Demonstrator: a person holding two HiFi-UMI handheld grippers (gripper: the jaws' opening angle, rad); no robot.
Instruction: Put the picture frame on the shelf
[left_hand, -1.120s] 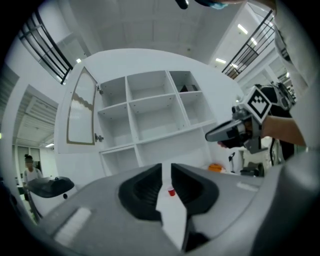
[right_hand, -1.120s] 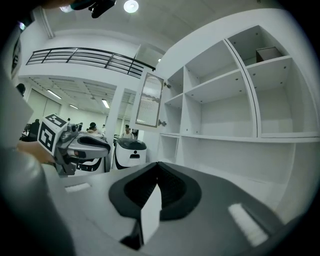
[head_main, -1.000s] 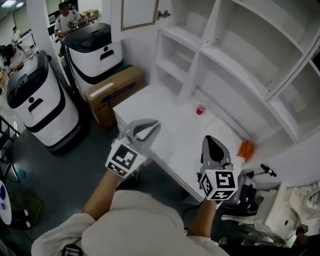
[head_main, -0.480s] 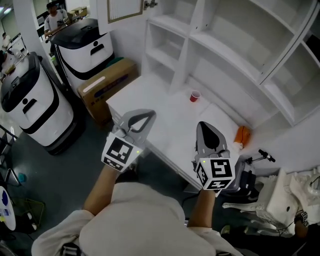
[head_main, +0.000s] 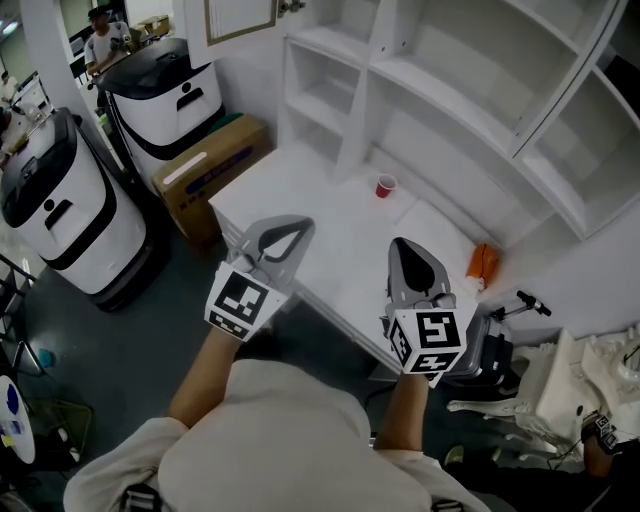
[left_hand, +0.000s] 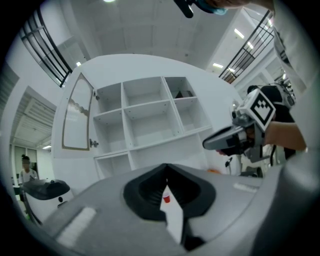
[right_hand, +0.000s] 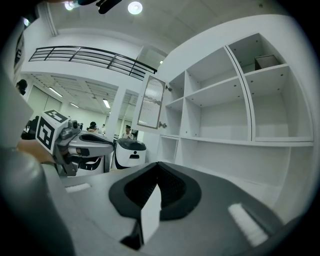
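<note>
Task unstarted: we hold left gripper (head_main: 300, 226) and right gripper (head_main: 404, 248) pressed together, empty, near table (head_main: 330, 225); no picture frame in sight, shelf (head_main: 440, 100) ahead.

Cup (head_main: 386, 186) on table (head_main: 330, 215), before shelf unit (head_main: 440, 95)

No text is legible anywhere; the label (head_main: 186, 168) on the box (head_main: 210, 178) at ten o'clock is too small to read.

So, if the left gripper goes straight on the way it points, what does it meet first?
Probably the cup: it shows right ahead of the left gripper. If it passes above, the shelf behind comes next; depth is unclear.
</note>
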